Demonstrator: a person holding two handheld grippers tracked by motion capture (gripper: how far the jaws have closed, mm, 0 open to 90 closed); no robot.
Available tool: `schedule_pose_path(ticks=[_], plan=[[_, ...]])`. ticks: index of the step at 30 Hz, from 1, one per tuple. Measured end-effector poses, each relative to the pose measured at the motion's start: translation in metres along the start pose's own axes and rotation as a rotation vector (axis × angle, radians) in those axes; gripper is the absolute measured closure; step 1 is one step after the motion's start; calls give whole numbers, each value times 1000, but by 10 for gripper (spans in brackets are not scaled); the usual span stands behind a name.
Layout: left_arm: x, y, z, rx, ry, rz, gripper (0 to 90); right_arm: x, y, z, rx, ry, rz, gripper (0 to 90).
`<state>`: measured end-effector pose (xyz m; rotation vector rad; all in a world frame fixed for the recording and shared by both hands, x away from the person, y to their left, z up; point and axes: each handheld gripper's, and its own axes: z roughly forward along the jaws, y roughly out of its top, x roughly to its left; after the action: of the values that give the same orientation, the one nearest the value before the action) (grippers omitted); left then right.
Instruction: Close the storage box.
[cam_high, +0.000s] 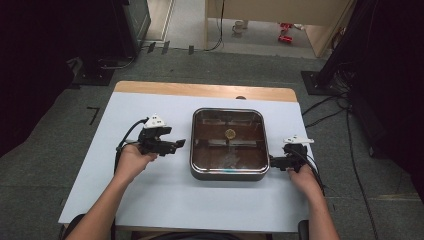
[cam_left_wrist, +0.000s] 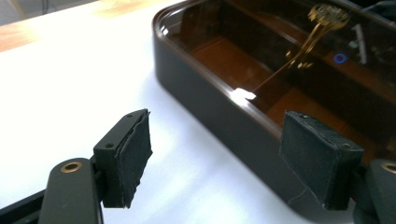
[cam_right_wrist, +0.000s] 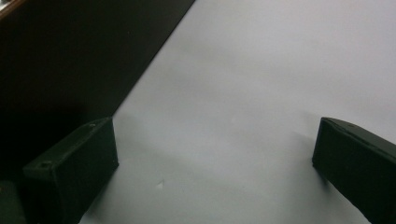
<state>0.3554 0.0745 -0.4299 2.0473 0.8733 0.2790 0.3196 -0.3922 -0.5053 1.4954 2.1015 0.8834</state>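
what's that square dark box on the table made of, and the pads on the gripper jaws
The square dark-brown box with rounded corners looks like glossy, tinted see-through plastic, possibly glass: highlights glint on its rim and a small gold piece shows through. The black pads on the left gripper look like matte foam or rubber sheet: dull, with rough cut edges. The white table cover looks smooth and matte.

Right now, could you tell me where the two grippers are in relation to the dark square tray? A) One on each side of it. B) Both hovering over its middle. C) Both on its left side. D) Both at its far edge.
A: in the high view the left gripper sits left of the tray and the right gripper is at its right edge.
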Motion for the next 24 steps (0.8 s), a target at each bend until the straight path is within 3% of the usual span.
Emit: schedule_pose_path(ticks=[2, 8, 11, 18, 23, 24], plan=[[5, -8, 0, 9, 17, -15, 250, 0, 0, 0, 0, 0, 0, 0], [8, -22, 2, 42, 48, -12, 248, 0, 0, 0, 0, 0, 0, 0], [11, -29, 5, 78, 53, -38, 256, 0, 0, 0, 0, 0, 0, 0], [17, -47, 17, 121, 111, -29, 254, 0, 0, 0, 0, 0, 0, 0], [21, -52, 27, 145, 113, -52, 250, 0, 0, 0, 0, 0, 0, 0], [22, -52, 27, 131, 106, -52, 236, 0, 0, 0, 0, 0, 0, 0]])
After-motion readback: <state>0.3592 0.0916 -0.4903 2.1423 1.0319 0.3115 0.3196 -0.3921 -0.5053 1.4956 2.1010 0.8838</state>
